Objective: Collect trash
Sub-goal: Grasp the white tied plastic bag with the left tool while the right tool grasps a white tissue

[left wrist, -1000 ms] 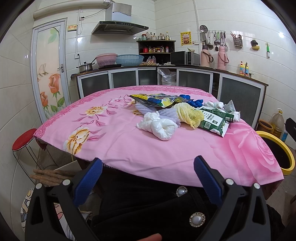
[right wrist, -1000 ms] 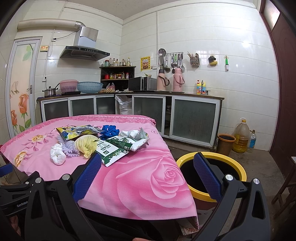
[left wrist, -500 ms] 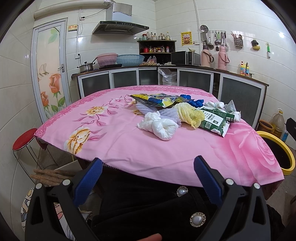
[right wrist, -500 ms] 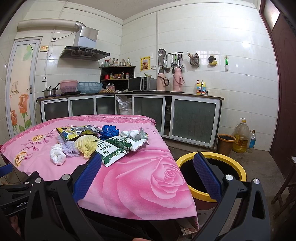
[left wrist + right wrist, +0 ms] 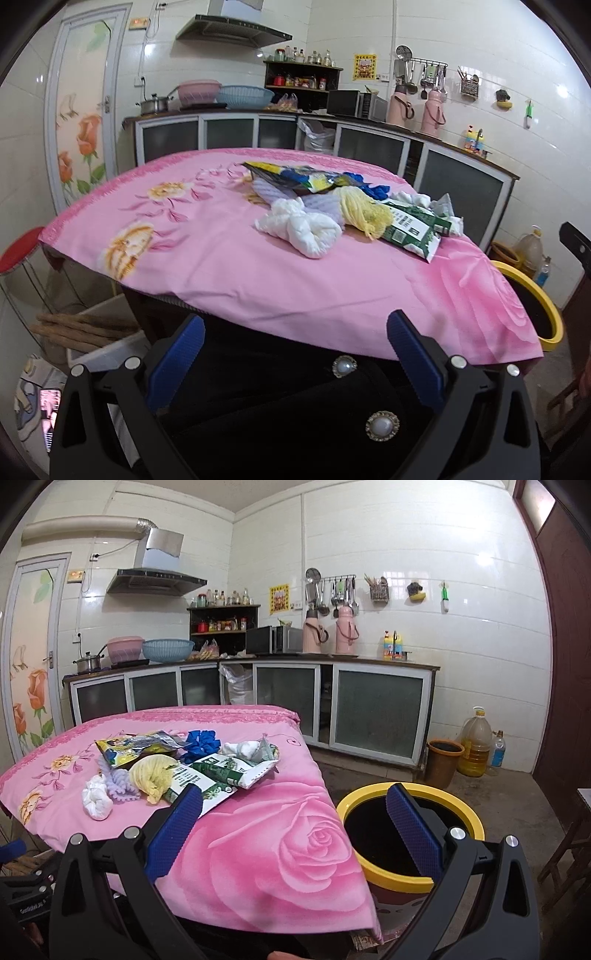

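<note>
A heap of trash lies on the pink flowered tablecloth: a white knotted bag, a yellow crumpled bag, a green-and-white packet, a colourful snack wrapper and a blue piece. A yellow-rimmed trash bin stands on the floor right of the table. My left gripper is open and empty, below the table's near edge. My right gripper is open and empty, near the table's right corner beside the bin.
Kitchen cabinets run along the back wall. A brown pot and an oil jug stand on the floor at the right. A red stool and a box of sticks sit left of the table.
Both grippers have drifted slightly closer to the table; the view has shifted a little. Nothing on the table has moved.
</note>
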`<control>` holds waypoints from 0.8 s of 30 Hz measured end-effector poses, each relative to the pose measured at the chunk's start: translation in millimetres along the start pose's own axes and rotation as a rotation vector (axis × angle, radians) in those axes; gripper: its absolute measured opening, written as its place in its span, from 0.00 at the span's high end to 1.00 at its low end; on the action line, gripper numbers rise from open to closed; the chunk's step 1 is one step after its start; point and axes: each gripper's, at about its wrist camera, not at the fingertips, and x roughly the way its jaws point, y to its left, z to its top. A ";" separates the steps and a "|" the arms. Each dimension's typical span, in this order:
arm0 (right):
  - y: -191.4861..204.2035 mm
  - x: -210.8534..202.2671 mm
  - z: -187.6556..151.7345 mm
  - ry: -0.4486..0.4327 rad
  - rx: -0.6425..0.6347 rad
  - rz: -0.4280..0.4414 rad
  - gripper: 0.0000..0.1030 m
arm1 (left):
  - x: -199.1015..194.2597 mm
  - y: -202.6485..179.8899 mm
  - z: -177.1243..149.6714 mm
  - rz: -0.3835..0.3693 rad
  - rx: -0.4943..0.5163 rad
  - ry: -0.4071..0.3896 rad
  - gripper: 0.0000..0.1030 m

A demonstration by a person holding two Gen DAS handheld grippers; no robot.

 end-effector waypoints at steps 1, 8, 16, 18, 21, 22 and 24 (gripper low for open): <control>-0.8 7.1 2.6 0.013 -0.021 0.021 0.07 | 1.9 0.3 -1.0 -0.018 -0.005 0.004 0.07; -0.8 62.7 11.0 0.223 -0.090 0.330 0.07 | 13.2 -14.0 1.0 -0.156 0.061 0.028 0.07; 1.1 123.0 35.4 0.353 -0.032 0.482 0.07 | 35.8 4.4 47.0 -0.157 0.063 0.073 0.07; 1.2 137.6 39.5 0.389 -0.048 0.509 0.07 | 47.1 8.0 59.0 -0.150 0.062 0.106 0.07; -0.6 155.7 46.3 0.386 -0.065 0.514 0.07 | 58.0 3.0 70.0 -0.117 0.130 0.121 0.07; 1.0 161.8 48.5 0.397 -0.092 0.507 0.07 | 61.3 0.6 72.1 -0.104 0.154 0.127 0.07; 4.8 180.3 55.7 0.408 -0.170 0.473 0.07 | 68.4 -4.6 76.6 -0.096 0.190 0.146 0.07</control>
